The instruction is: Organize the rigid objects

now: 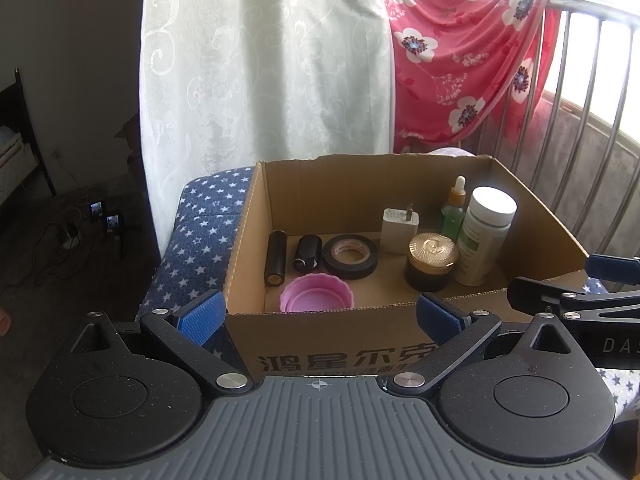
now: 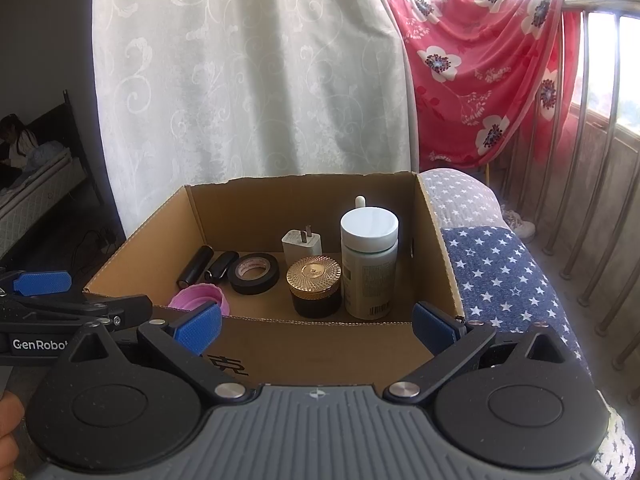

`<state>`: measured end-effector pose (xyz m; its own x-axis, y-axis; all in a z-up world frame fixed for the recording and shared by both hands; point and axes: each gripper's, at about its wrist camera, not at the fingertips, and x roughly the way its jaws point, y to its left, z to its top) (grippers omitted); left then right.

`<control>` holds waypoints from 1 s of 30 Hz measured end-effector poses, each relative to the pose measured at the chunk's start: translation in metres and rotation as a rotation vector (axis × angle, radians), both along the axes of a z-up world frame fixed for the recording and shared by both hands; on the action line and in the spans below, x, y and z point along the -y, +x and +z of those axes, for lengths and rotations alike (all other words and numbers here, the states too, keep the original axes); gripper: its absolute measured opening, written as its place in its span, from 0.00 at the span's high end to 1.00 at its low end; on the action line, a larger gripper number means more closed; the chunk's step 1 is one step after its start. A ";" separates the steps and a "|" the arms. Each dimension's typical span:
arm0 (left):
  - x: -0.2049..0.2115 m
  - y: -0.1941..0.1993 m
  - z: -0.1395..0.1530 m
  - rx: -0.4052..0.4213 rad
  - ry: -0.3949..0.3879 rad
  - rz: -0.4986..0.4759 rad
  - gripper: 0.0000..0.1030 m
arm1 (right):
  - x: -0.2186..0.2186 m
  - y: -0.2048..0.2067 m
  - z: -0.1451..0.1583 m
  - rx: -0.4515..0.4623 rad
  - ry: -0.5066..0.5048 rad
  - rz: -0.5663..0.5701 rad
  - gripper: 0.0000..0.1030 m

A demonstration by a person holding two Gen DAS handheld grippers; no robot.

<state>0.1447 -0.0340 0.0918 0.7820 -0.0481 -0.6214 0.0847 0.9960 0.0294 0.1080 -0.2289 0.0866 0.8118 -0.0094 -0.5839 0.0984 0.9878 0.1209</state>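
Behind my work I see a pale patterned curtain hanging, a red flowered cloth draped over a metal railing, and a blue star-print cushion. A bed stands at far left, cables on the floor.

We found the cardboard box open-topped. Its left-rear corner floor lay bare. Along the right wall, the white bottle, dropper bottle and gold-lidded jar crowded together, blocking passage there.
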 end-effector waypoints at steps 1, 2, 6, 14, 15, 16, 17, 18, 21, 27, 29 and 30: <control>0.000 0.000 0.000 0.001 0.001 -0.001 0.01 | 0.000 0.000 0.000 0.000 -0.001 0.000 0.00; 0.000 0.000 0.000 0.001 0.001 0.000 0.01 | 0.000 0.000 0.000 0.000 -0.002 0.000 0.00; 0.000 -0.001 0.000 0.002 0.000 0.000 0.01 | -0.001 0.000 0.000 0.002 -0.004 0.001 0.00; 0.000 -0.001 0.001 0.004 0.000 0.001 0.01 | -0.001 -0.001 0.001 0.003 -0.005 0.001 0.00; 0.000 -0.002 0.001 0.004 0.000 0.002 0.01 | -0.001 -0.001 0.001 0.003 -0.005 0.001 0.00; 0.000 -0.002 0.002 0.004 0.000 0.001 0.01 | -0.001 -0.001 0.001 0.003 -0.005 0.001 0.00; 0.000 -0.002 0.002 0.004 0.000 0.001 0.01 | -0.001 -0.001 0.001 0.003 -0.006 0.001 0.00; 0.000 -0.002 0.001 0.004 0.000 0.001 0.01 | -0.002 -0.001 0.002 0.004 -0.006 0.001 0.00; 0.001 -0.003 0.002 0.006 -0.001 0.002 0.01 | -0.002 -0.001 0.002 0.004 -0.006 0.002 0.00; 0.001 -0.004 0.003 0.006 0.000 0.003 0.01 | -0.002 -0.001 0.002 0.003 -0.005 0.002 0.00; 0.001 -0.004 0.003 0.006 0.000 0.003 0.01 | -0.002 -0.001 0.002 0.003 -0.005 0.002 0.00; 0.001 -0.004 0.004 0.006 0.000 0.003 0.01 | -0.002 -0.002 0.002 0.004 -0.006 0.002 0.00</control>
<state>0.1409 -0.0353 0.0953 0.7858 -0.0458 -0.6167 0.0818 0.9962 0.0303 0.1065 -0.2270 0.0885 0.8141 -0.0113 -0.5807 0.0962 0.9886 0.1156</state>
